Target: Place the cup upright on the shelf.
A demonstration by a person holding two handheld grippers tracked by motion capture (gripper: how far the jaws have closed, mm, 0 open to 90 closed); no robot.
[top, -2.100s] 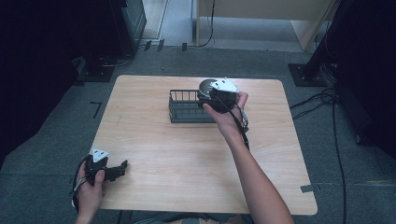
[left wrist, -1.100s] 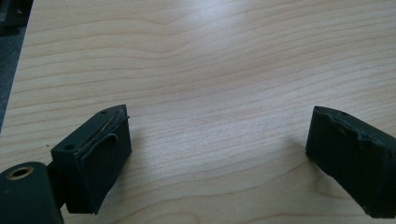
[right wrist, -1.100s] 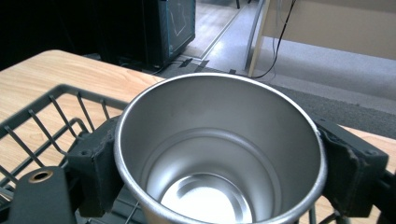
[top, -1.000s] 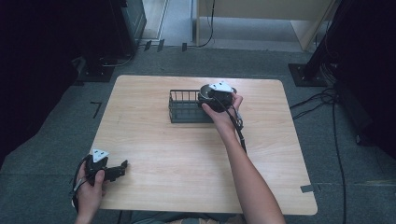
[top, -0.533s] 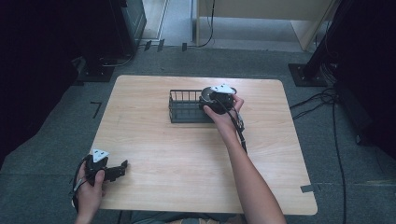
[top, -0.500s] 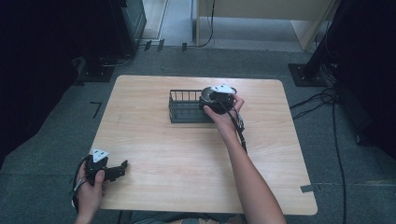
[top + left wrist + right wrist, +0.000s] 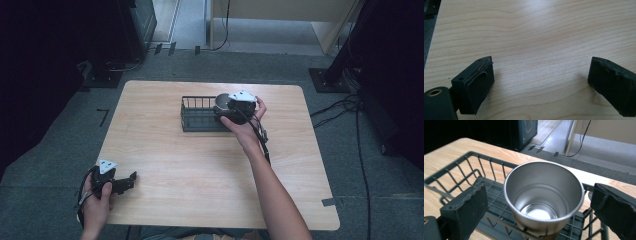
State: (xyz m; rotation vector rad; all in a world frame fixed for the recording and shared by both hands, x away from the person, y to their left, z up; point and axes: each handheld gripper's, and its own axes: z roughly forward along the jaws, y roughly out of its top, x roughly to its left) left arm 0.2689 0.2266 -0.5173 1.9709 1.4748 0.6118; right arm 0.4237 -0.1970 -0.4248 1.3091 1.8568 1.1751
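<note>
Between the right jaws: steel cup [image 7: 544,200], upright in the wire basket [image 7: 461,172], untouched.
Right gripper [image 7: 539,207]: jaws wide, either side of the cup.
Left gripper [image 7: 539,82]: jaws wide over bare wooden table [image 7: 536,32].

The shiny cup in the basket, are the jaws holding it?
No. The right gripper has its jaws open on either side of the metal cup, not touching it. The cup stands in the wire basket. The left gripper is open over bare table.
</note>
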